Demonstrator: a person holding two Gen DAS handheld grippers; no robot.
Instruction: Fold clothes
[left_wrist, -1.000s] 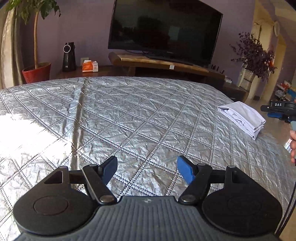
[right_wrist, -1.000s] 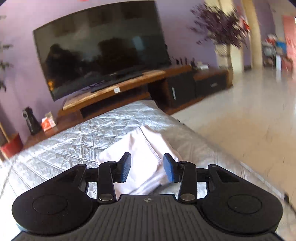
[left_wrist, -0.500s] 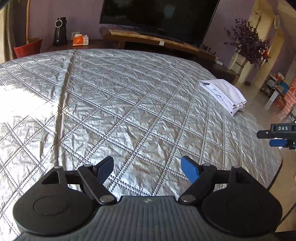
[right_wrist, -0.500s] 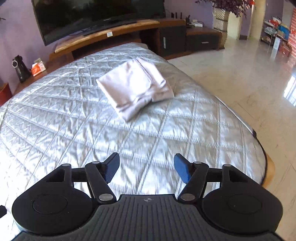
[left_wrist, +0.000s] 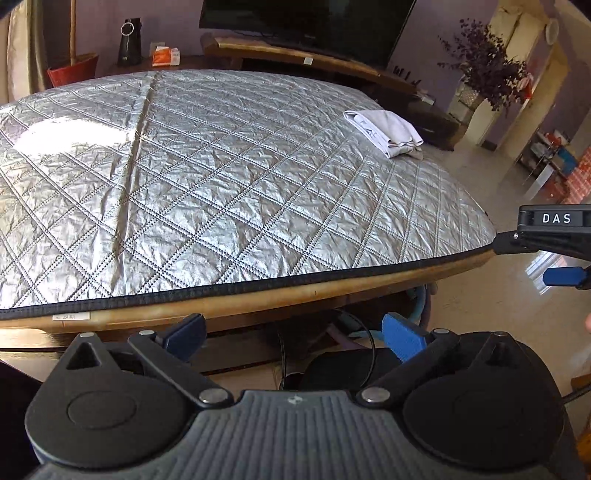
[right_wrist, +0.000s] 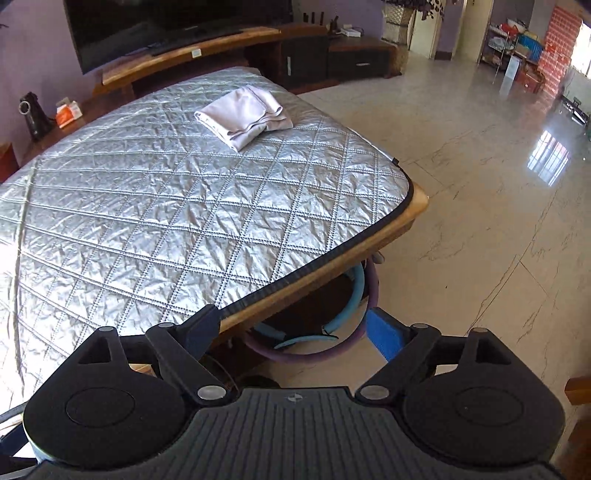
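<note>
Both grippers are hanging off the near edge, jaws spreading with nothing between them.

I am seeing the folded pale lilac-white cloth garment (right_wrist: 244, 115) lying on the silver quilted tabletop (right_wrist: 155, 206) near its far right corner, well apart from my left gripper (left_wrist: 293, 338) and right gripper (right_wrist: 295, 332); what looks like blue and purple hoops (right_wrist: 354, 295) is sitting beneath the wooden edge.

left gripper (left_wrist: 293, 338) opening, backed past table edge (left_wrist: 258, 295) | right gripper (right_wrist: 291, 332) likewise
</note>
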